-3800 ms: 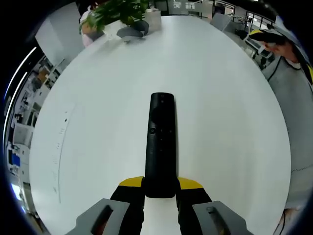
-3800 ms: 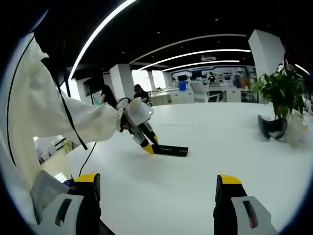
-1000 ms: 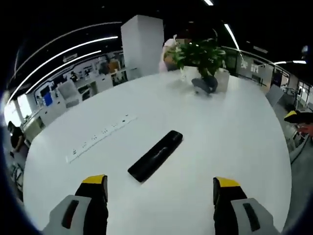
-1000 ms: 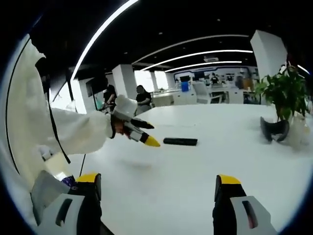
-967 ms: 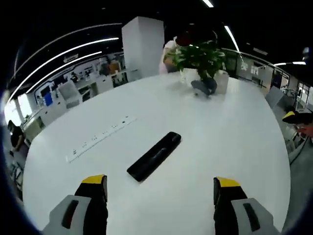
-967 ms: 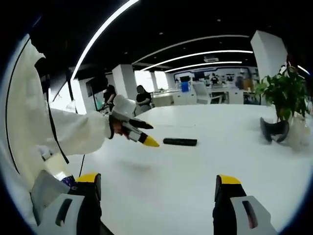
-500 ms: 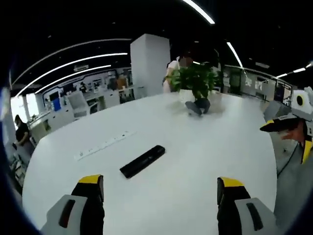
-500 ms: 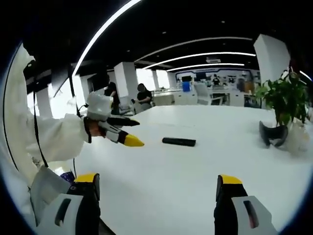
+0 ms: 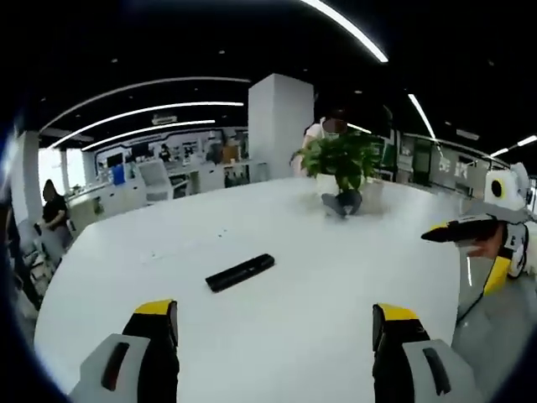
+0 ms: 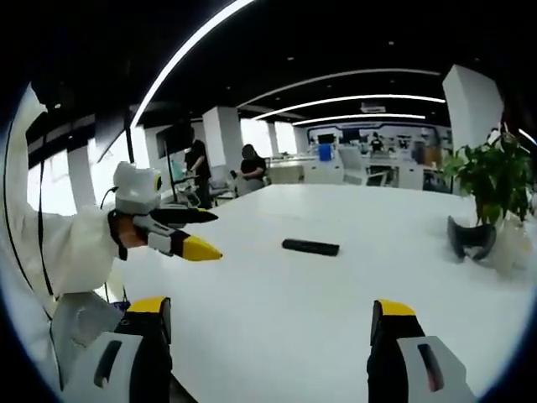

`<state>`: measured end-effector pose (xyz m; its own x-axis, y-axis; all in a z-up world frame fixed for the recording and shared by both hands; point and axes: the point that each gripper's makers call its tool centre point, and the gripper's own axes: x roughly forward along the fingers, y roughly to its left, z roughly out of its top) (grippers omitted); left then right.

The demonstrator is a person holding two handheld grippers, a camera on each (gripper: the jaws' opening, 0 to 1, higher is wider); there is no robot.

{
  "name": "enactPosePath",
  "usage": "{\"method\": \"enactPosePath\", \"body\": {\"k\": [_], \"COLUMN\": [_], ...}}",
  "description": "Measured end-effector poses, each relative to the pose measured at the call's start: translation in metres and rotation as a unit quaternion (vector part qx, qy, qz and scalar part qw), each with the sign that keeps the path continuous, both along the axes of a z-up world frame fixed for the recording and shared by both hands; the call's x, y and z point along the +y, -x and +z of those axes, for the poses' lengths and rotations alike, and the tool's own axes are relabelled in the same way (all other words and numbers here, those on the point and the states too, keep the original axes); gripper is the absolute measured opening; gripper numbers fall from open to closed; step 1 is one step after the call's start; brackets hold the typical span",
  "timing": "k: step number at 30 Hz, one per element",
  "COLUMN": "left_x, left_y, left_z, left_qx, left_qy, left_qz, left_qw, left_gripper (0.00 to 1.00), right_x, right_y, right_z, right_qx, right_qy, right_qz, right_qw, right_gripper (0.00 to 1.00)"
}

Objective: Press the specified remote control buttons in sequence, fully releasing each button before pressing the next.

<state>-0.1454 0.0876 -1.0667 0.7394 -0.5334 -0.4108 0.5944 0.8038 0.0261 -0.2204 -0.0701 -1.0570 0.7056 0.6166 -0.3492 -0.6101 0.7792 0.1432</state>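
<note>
**1 remote, 2 grippers, both spread and empty**

1 black remote control [image 9: 241,273] lies flat on the white table [image 9: 302,327], out toward the middle, well apart from both grippers; the right gripper view has it too [image 10: 310,247], lying crosswise.

1 potted plant [image 9: 344,159] stands at the far end of the table, with 1 dark curved object [image 9: 341,202] just in front of it; in the right gripper view the plant [image 10: 495,172] sits at the right edge with that dark object [image 10: 471,237] beside it.

2 grippers, yellow-tipped:
- Left gripper [image 9: 277,315]: jaws spread wide, nothing between them, touching nothing, raised above the table. Seen from the right gripper view [image 10: 191,233] it is held in a hand in a white sleeve [image 10: 63,252], its jaws parted, pointing toward the remote.
- Right gripper [image 10: 273,312]: jaws spread wide, empty, clear of the tabletop. It enters the left gripper view at the right edge [image 9: 470,243].

At least 2 people [image 10: 201,168] stand in the office background.
</note>
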Motion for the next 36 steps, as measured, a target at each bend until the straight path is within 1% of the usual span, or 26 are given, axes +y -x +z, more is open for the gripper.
{"method": "enactPosePath", "body": {"k": [3,7,10,12,13,15,17,21,26,31,36], "left_x": [-0.003,-0.004,-0.005,-0.003,-0.003,-0.002,-0.003,-0.004,-0.004,0.004,0.01], "left_y": [0.012,0.026,0.036,0.041,0.045,0.05,0.053,0.058,0.061,0.062,0.066], "left_z": [0.001,0.002,0.0,-0.003,-0.004,-0.002,-0.004,-0.007,-0.005,-0.007,-0.012], "left_qx": [-0.003,0.004,0.001,0.007,0.012,0.01,0.013,0.008,0.009,0.007,0.014], "left_qy": [0.001,0.02,0.022,0.023,0.028,0.037,0.044,0.03,0.035,0.031,0.038], "left_qz": [-0.004,0.004,0.008,0.013,0.014,0.023,0.026,0.028,0.032,0.04,0.041], "left_qw": [1.0,0.9998,0.9997,0.9996,0.9994,0.999,0.9986,0.9991,0.9988,0.9987,0.9983], "left_gripper": [1.0,1.0,1.0,1.0,1.0,1.0,1.0,1.0,1.0,1.0,1.0], "right_x": [-0.002,-0.007,-0.011,-0.013,-0.014,-0.015,-0.018,-0.017,-0.016,-0.015,-0.011], "right_y": [-0.003,-0.005,-0.007,-0.007,-0.006,-0.006,-0.005,-0.005,-0.004,-0.004,-0.004], "right_z": [0.001,0.002,0.002,0.001,0.0,-0.001,-0.003,-0.001,0.0,0.001,0.002], "right_qx": [-0.003,-0.006,-0.007,-0.007,-0.007,-0.007,-0.006,-0.008,-0.01,-0.01,-0.012], "right_qy": [-0.001,-0.001,0.001,0.002,0.004,0.006,0.005,0.006,0.01,0.011,0.015], "right_qz": [-0.004,-0.01,-0.015,-0.017,-0.018,-0.02,-0.023,-0.023,-0.019,-0.016,-0.012], "right_qw": [1.0,0.9999,0.9999,0.9998,0.9998,0.9998,0.9997,0.9997,0.9997,0.9998,0.9997], "right_gripper": [0.99,0.99,0.99,0.99,0.99,0.99,0.99,0.99,0.99,0.99,0.99]}}
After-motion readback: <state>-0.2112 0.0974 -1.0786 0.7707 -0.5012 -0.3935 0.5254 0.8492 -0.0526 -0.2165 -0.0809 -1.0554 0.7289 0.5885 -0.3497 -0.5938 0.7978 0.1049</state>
